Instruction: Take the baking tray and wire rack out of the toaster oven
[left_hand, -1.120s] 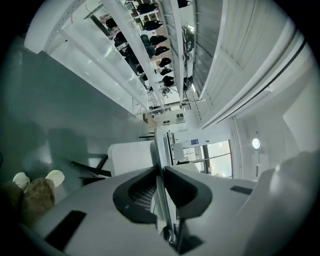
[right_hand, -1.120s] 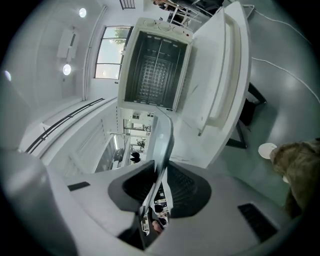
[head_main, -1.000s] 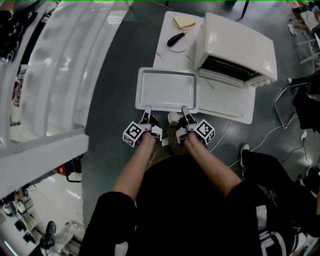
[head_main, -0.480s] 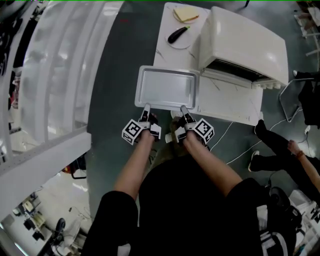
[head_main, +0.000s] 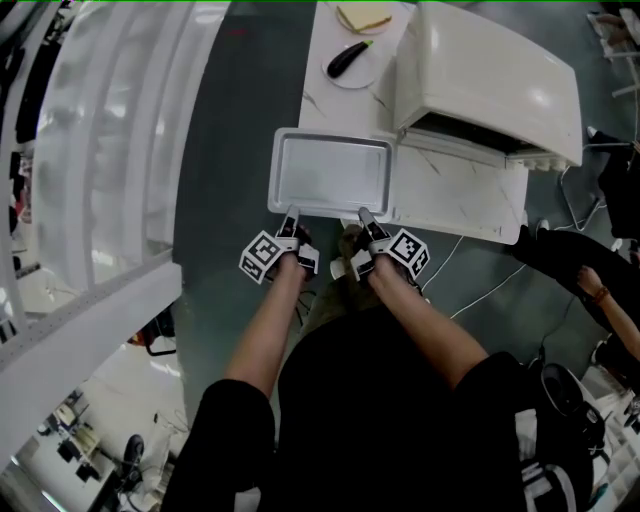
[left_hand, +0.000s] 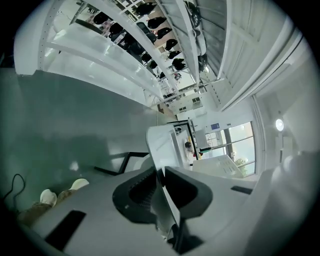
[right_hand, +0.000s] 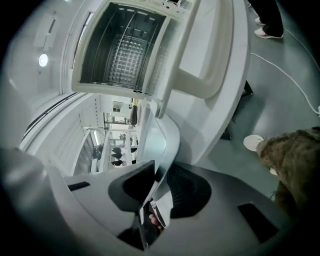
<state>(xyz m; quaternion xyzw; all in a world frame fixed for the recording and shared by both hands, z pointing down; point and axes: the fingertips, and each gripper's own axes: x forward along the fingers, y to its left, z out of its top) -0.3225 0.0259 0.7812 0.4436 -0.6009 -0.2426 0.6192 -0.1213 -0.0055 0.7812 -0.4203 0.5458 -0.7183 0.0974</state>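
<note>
- Forearms reach forward from a black-clad torso at the bottom of the head view, each hand carrying a gripper with a marker cube.
- The left gripper (head_main: 291, 214) is clamped narrow on the near rim of the baking tray (head_main: 330, 175), close to its left corner; in the left gripper view the thin metal edge (left_hand: 162, 145) is pinched between the two dark pads (left_hand: 145, 192).
- The right gripper (head_main: 364, 215) pinches the same near rim, closer to the right corner; in the right gripper view the tray (right_hand: 160, 145) runs edge-on out of the nearly closed pads (right_hand: 187, 192).
- The tray is empty and lies about level. Its right part overlaps the near left corner of the white marble table (head_main: 450, 205), its left part hangs over the dark floor (head_main: 225, 150). Whether it rests on the tabletop I cannot tell.
- Just beside the tray's far right corner stands the cream toaster oven (head_main: 490, 80), its door folded down (right_hand: 215, 65).
- The right gripper view looks into the dark cavity (right_hand: 125, 50), where thin metal bars cross; whether they are the wire rack I cannot tell.
- Farther back on the table lies a plate (head_main: 355, 75) with a black-handled knife (head_main: 345, 58), and beyond it a slice of bread (head_main: 362, 15).
</note>
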